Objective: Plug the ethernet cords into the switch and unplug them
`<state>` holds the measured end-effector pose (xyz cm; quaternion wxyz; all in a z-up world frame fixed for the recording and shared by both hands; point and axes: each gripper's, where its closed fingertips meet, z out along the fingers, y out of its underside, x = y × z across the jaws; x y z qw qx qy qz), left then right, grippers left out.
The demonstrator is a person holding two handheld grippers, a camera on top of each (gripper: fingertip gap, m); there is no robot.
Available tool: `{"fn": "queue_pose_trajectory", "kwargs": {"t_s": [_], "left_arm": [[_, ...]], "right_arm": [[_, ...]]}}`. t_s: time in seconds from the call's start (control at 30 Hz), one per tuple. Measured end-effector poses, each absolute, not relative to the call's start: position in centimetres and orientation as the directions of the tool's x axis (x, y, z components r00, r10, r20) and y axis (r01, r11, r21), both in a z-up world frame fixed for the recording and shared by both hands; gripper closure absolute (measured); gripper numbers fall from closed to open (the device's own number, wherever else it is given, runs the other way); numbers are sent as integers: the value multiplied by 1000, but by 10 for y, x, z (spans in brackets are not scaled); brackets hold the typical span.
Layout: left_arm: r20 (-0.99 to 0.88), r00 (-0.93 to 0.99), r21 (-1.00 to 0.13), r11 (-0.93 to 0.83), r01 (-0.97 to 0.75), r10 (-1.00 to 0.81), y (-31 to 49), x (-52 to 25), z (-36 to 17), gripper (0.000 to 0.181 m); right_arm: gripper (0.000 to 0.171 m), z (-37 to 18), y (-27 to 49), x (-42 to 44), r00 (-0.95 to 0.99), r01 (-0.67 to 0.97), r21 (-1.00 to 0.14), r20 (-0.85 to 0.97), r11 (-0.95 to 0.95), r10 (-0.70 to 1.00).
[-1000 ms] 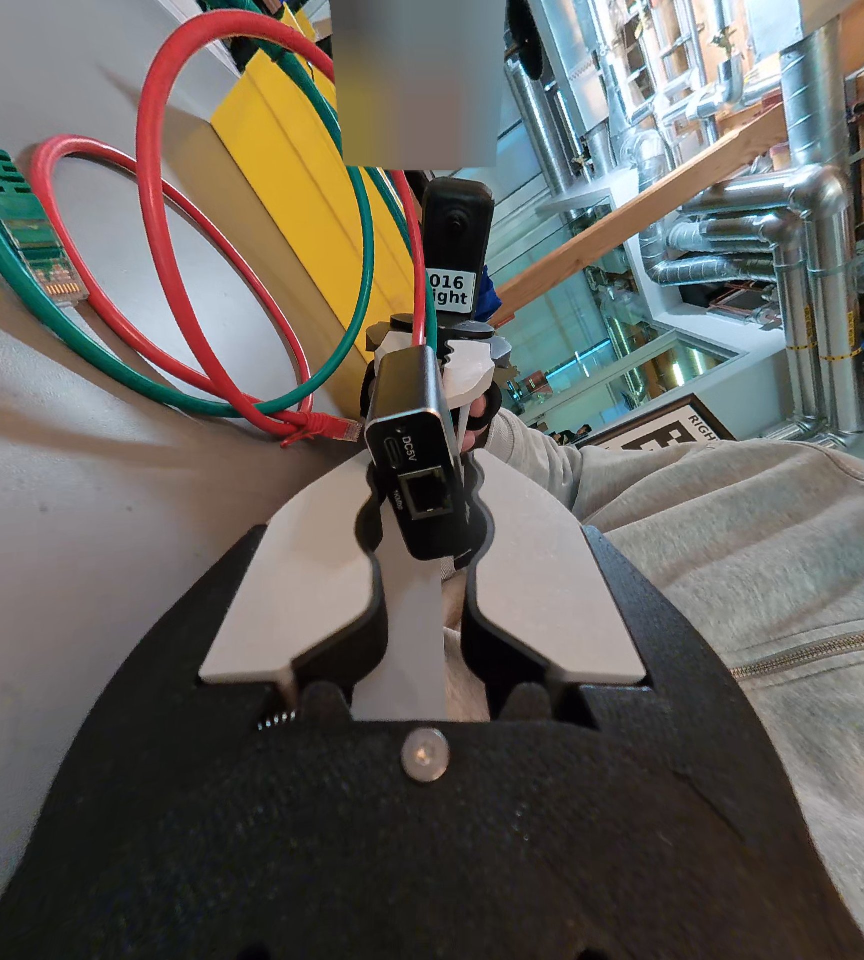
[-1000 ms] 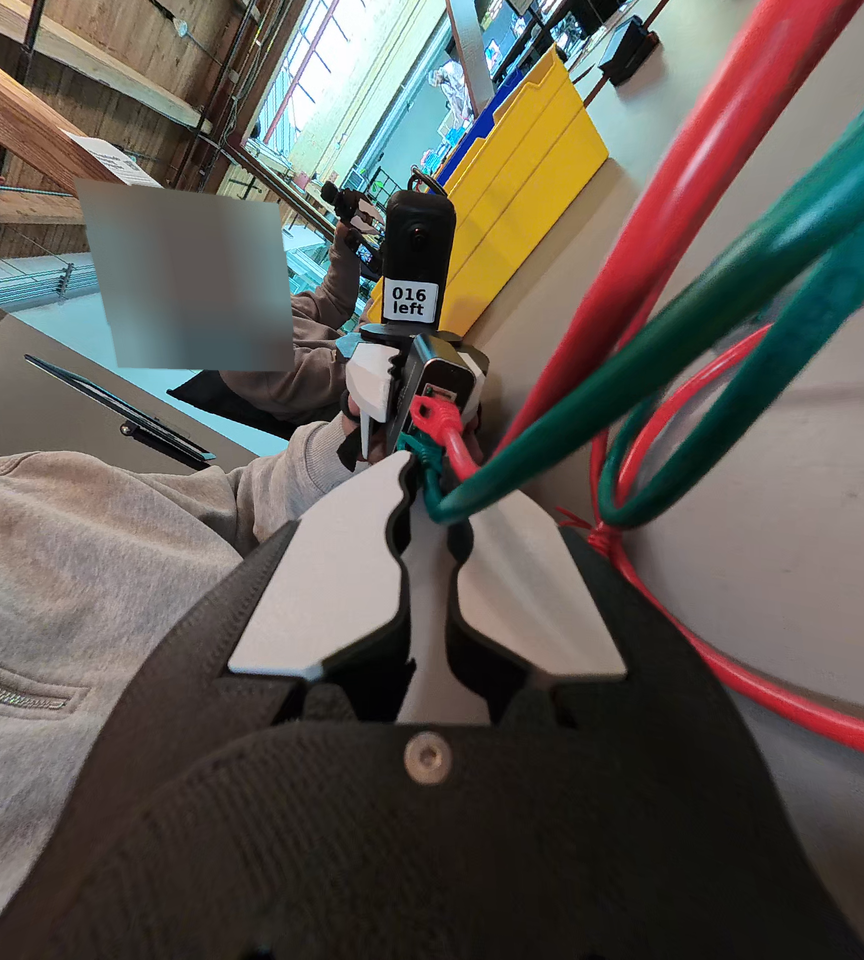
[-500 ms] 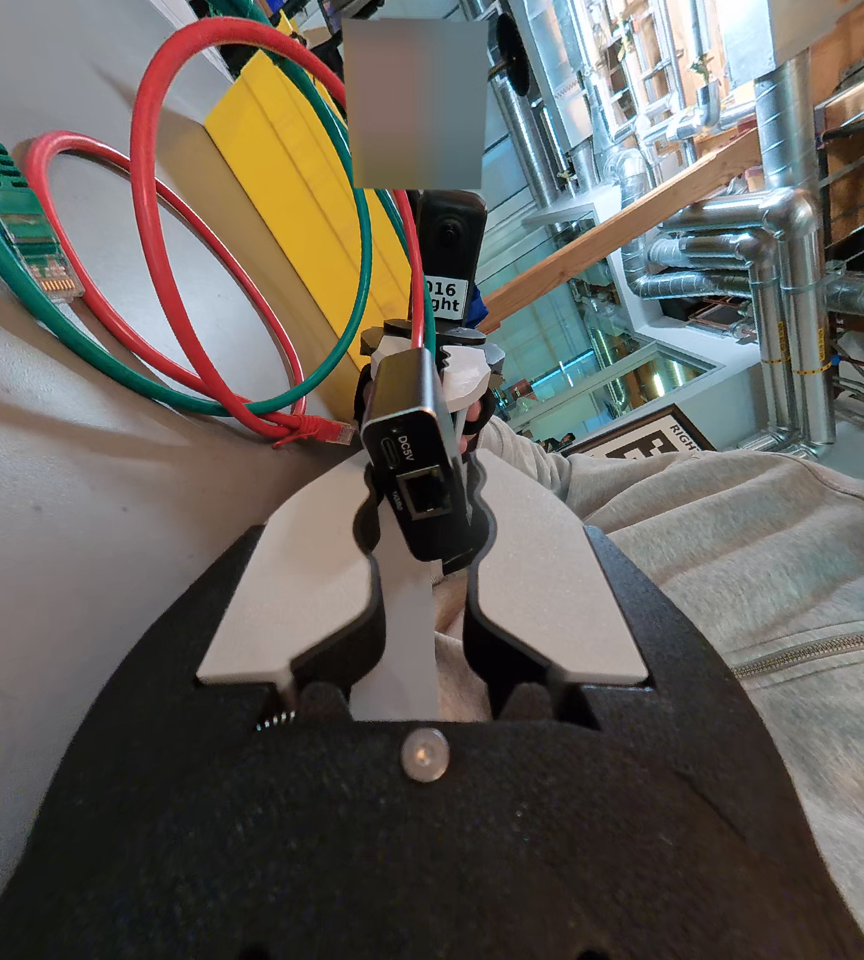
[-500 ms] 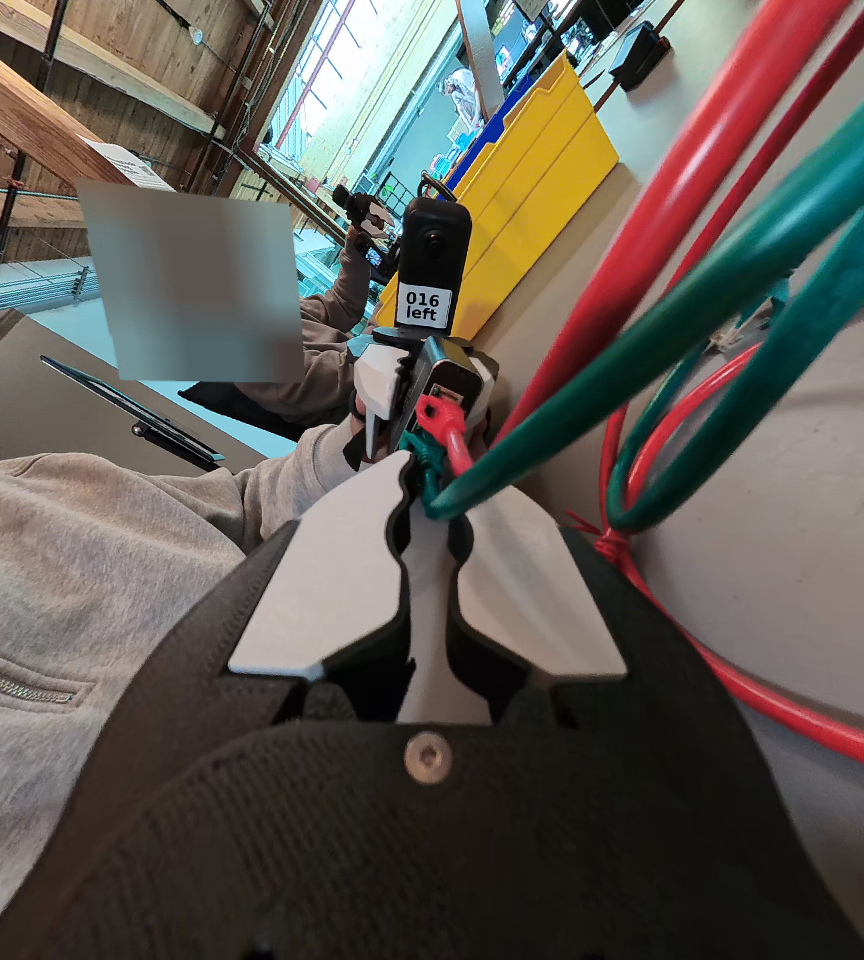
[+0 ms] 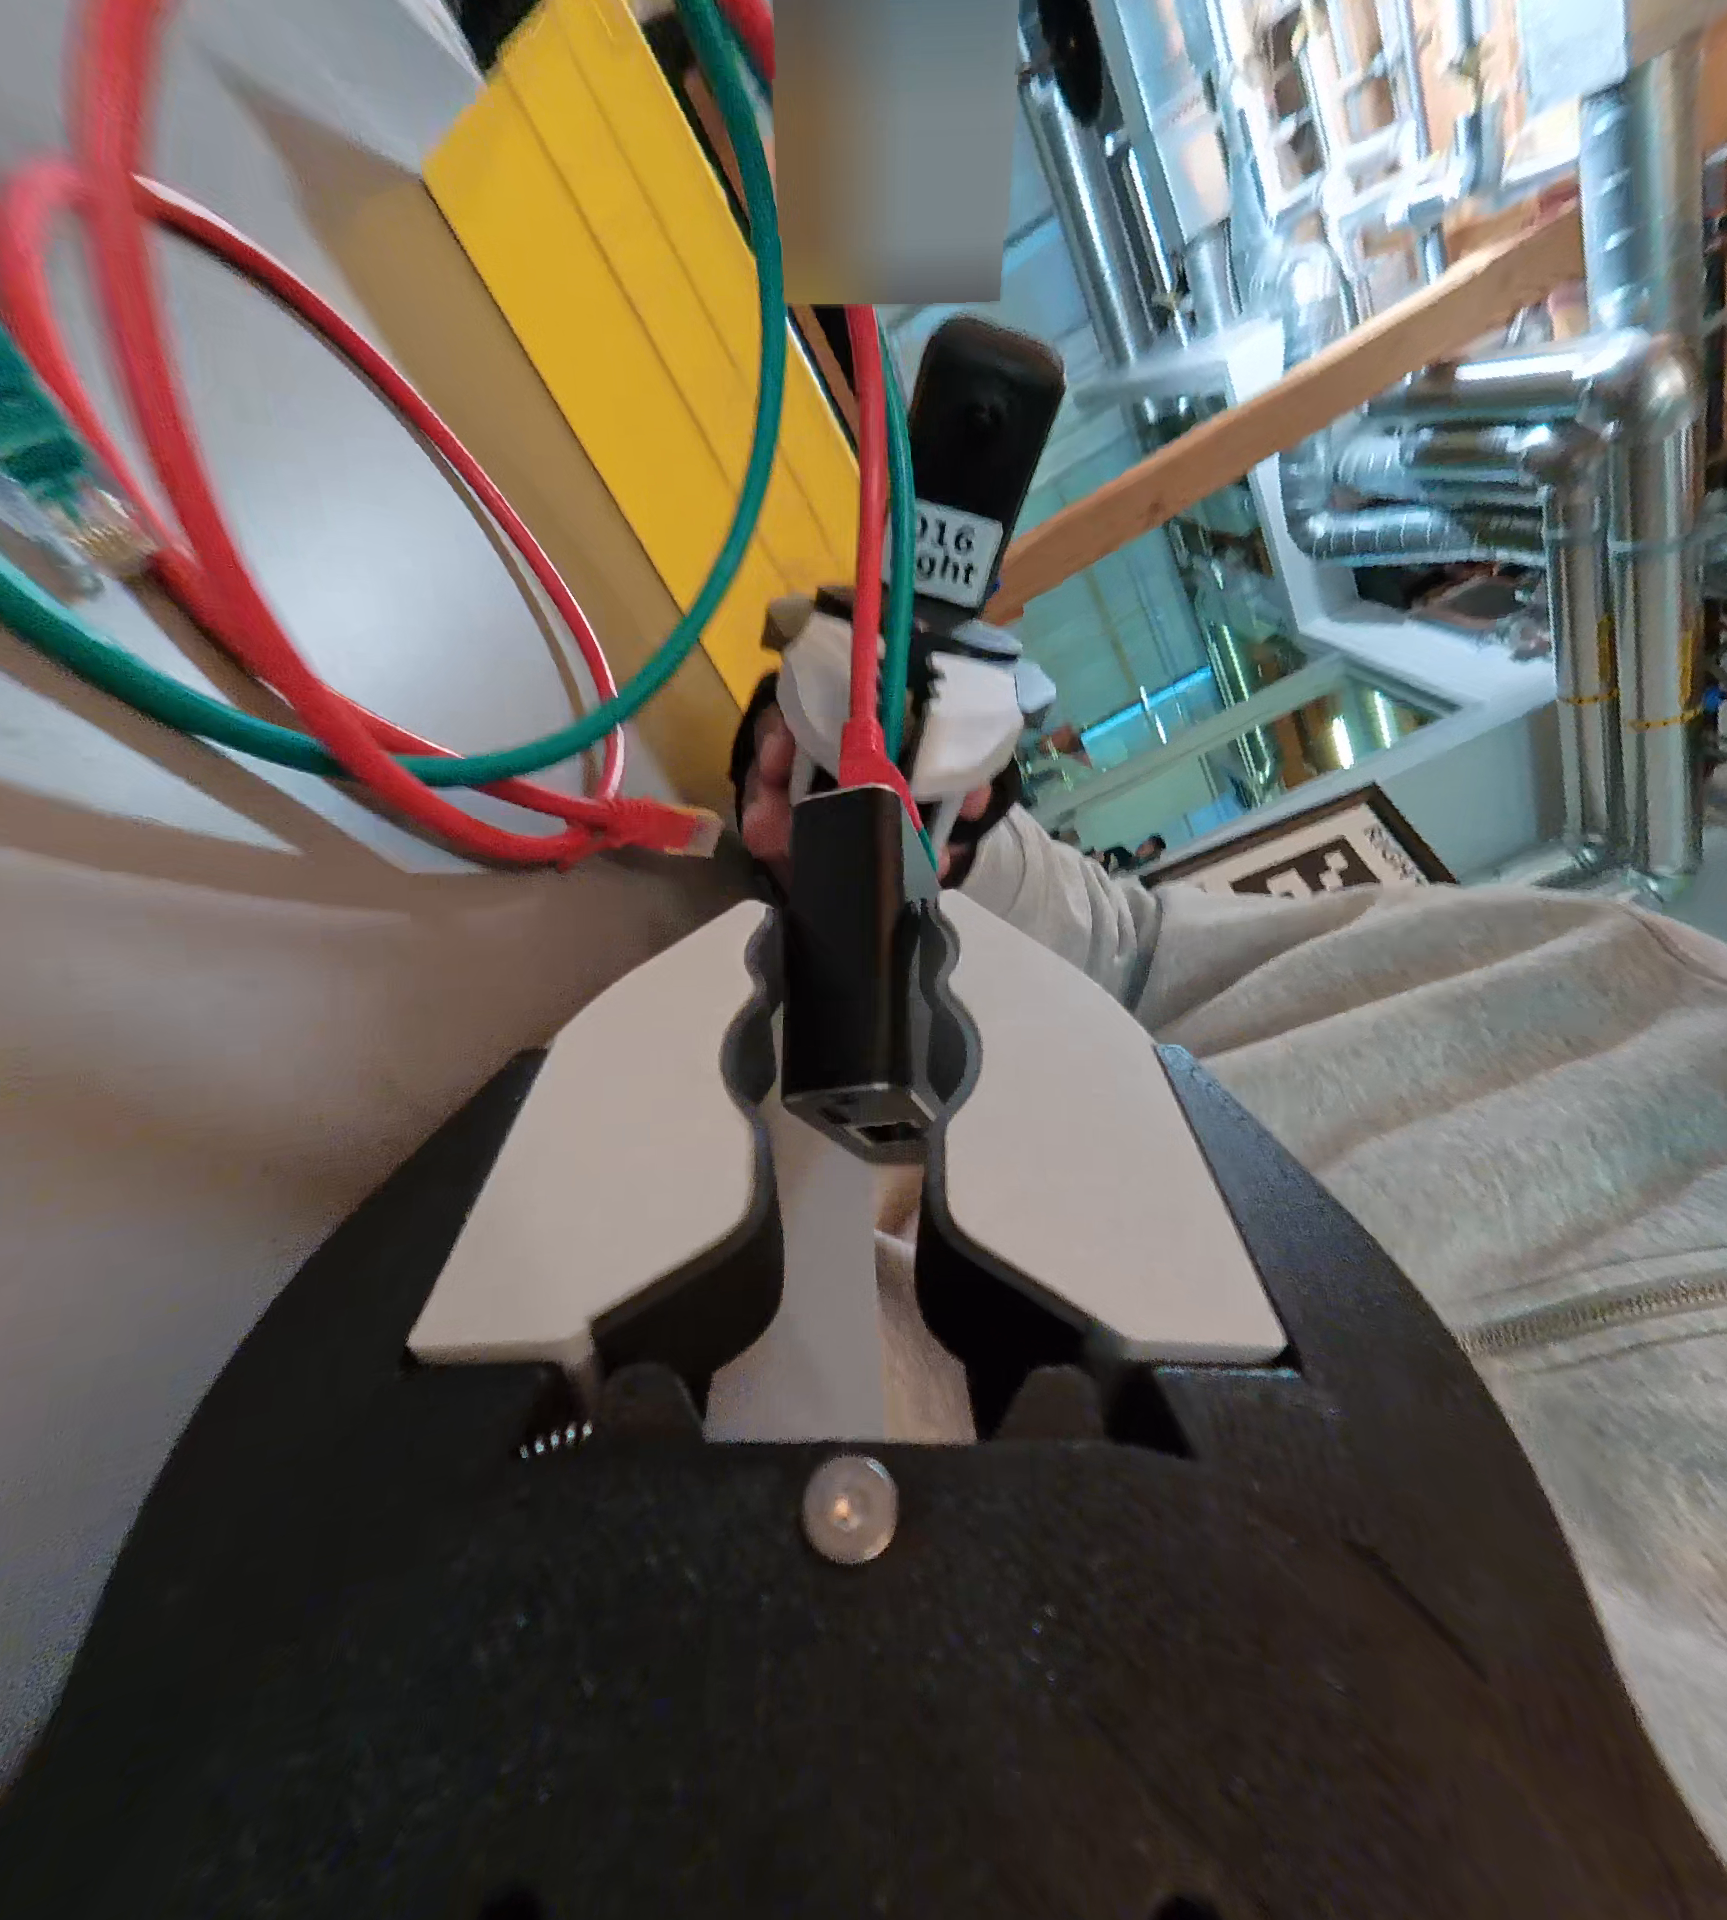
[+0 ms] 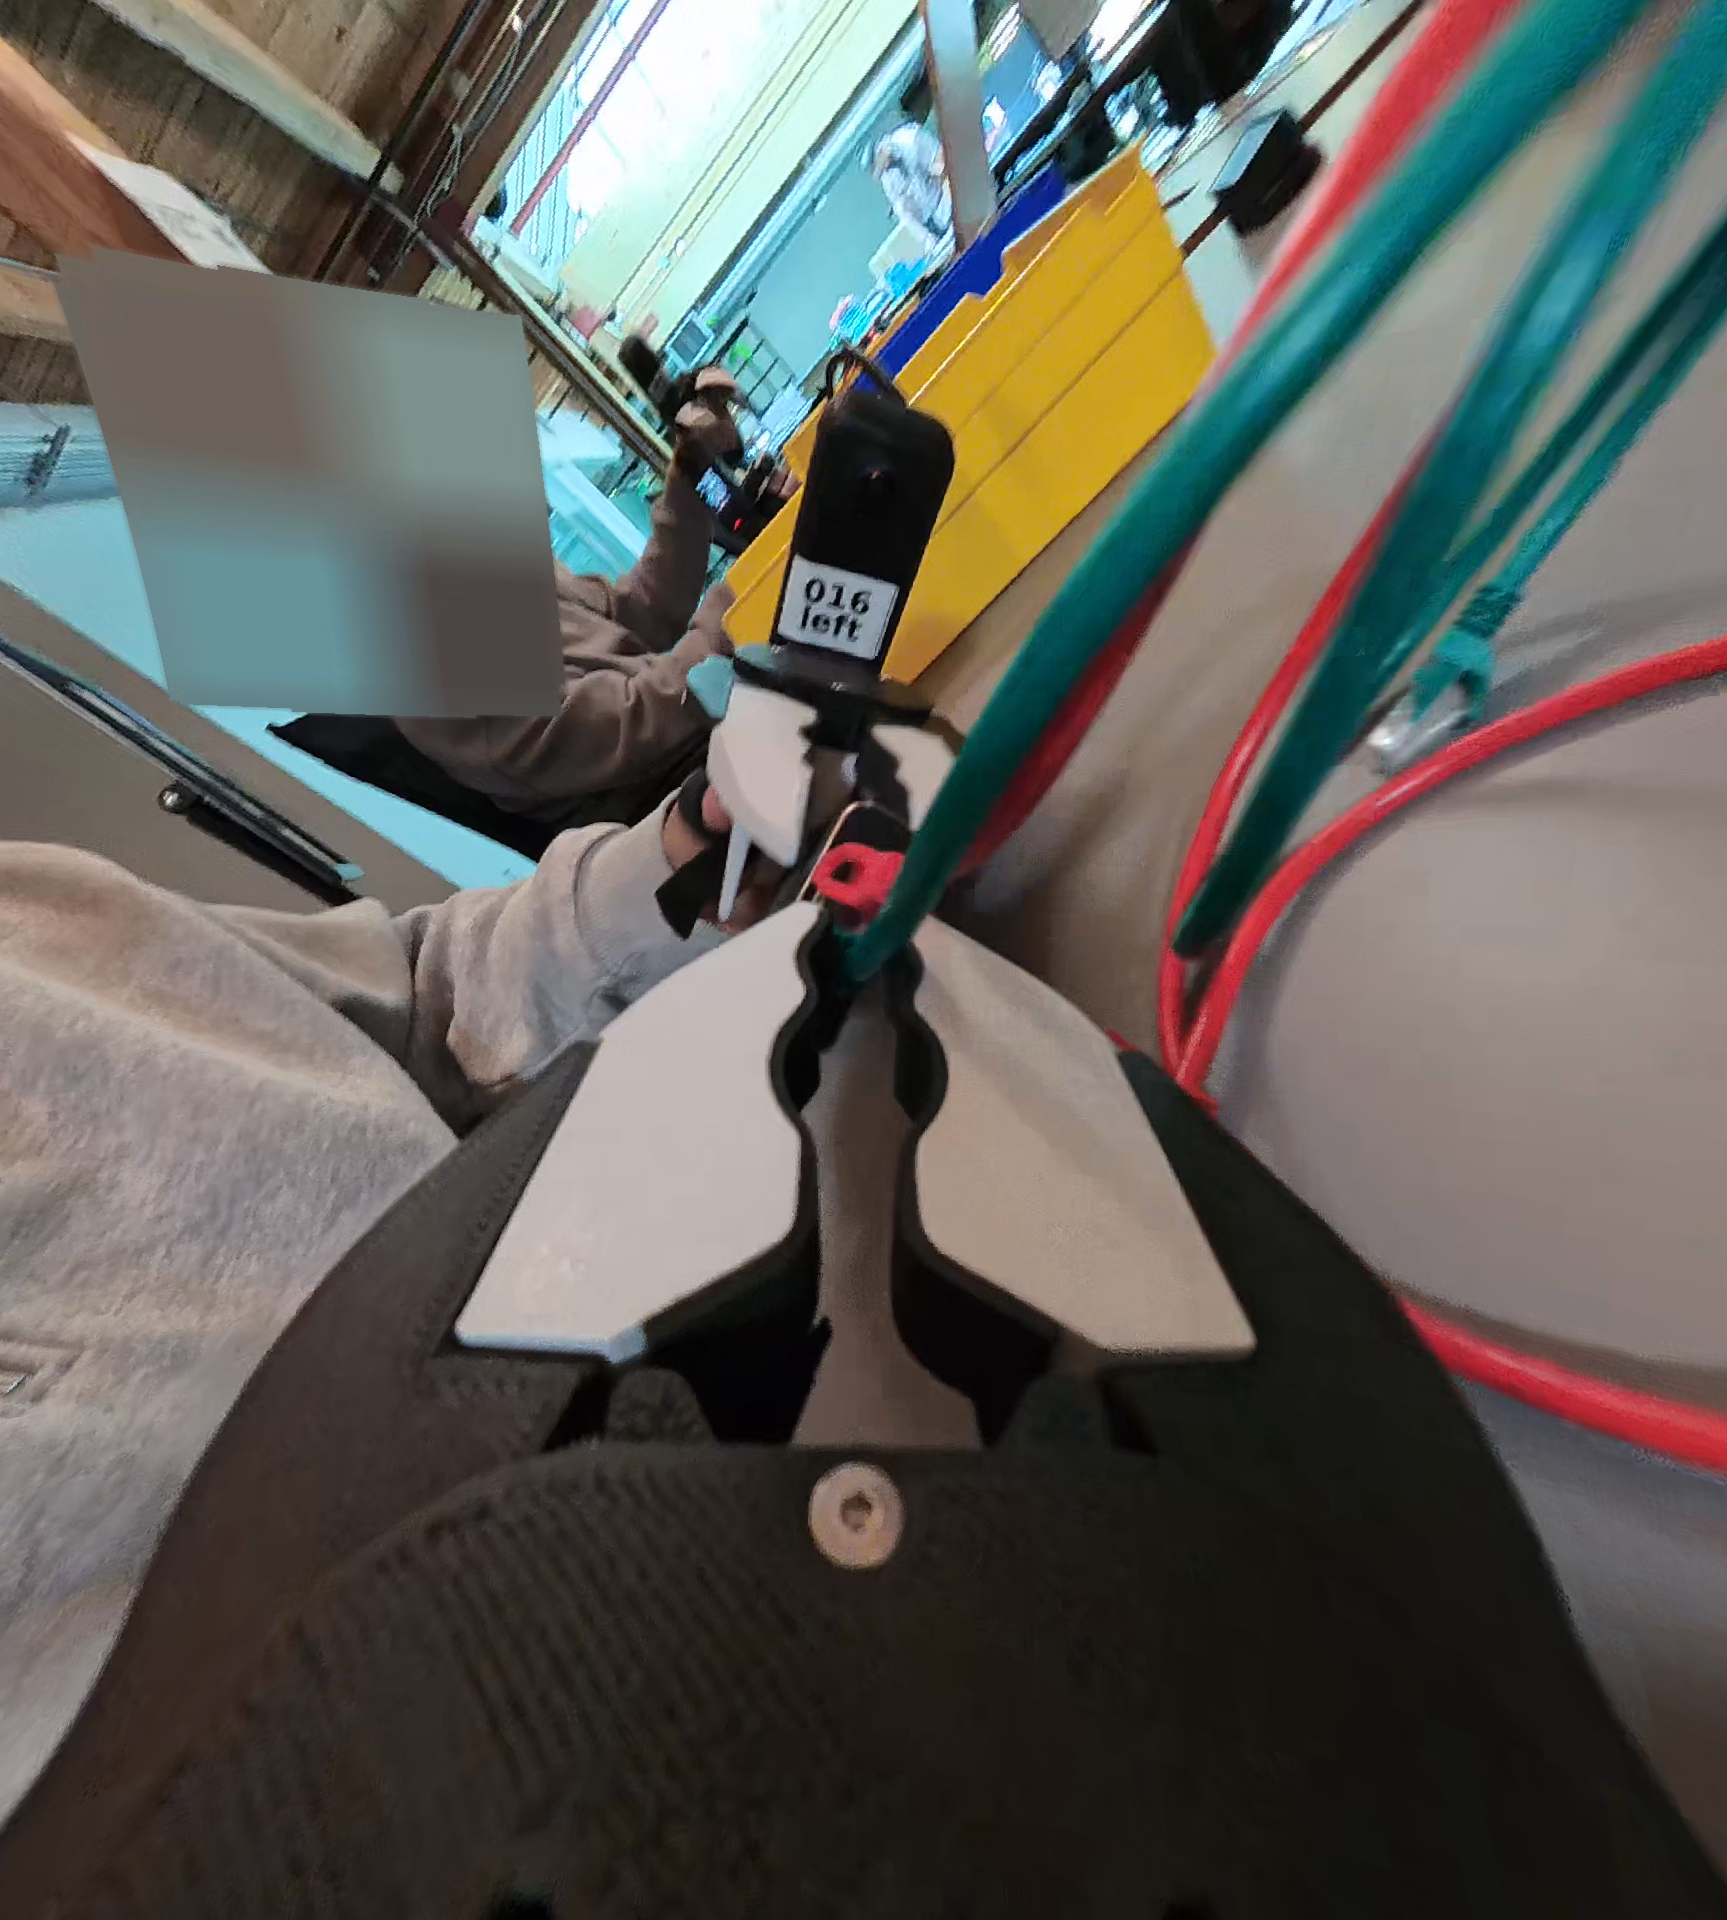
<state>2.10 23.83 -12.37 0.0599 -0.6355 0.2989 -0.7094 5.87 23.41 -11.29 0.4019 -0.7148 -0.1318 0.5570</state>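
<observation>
Black and slim, the switch [image 5: 843, 977] is clamped between the closed fingers of the left gripper [image 5: 846, 1023] above the table [image 5: 163, 1091], and the red cord [image 5: 864, 582] is already plugged into its far end, while the right gripper [image 6: 864, 971] pinches the green cord [image 6: 1098, 613] close to the switch, so I judge this one is being plugged or pulled; I cannot tell which. Only the left wrist view shows the free red plug [image 5: 656, 828] and free green plug [image 5: 28, 457] lying beside a yellow bin [image 5: 630, 343]; the right wrist view alone shows the plugged-in red connector [image 6: 854, 871].
</observation>
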Motion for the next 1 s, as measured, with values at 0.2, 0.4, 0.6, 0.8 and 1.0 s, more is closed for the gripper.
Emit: {"fn": "queue_pose_trajectory", "kwargs": {"t_s": [0.2, 0.4, 0.6, 0.8, 1.0], "left_arm": [[841, -182, -530, -708, -468, -509, 205, 25, -137, 159], [832, -157, -534, -690, -489, -532, 196, 32, -142, 159], [881, -143, -471, -804, -362, -452, 220, 32, -132, 158], [919, -172, -384, -906, -180, -356, 251, 26, -120, 159], [918, -181, -365, -931, -32, -354, 269, 23, -113, 159]], "right_arm": [[164, -112, 238, 60, 361, -292, -719, -693, -630, 624], [161, -111, 241, 57, 393, -300, -739, -671, -602, 628], [140, -106, 254, 76, 479, -369, -761, -648, -534, 592], [127, -109, 258, 79, 608, -305, -836, -540, -457, 582], [125, -115, 238, 36, 554, -229, -826, -546, -515, 628]]}}
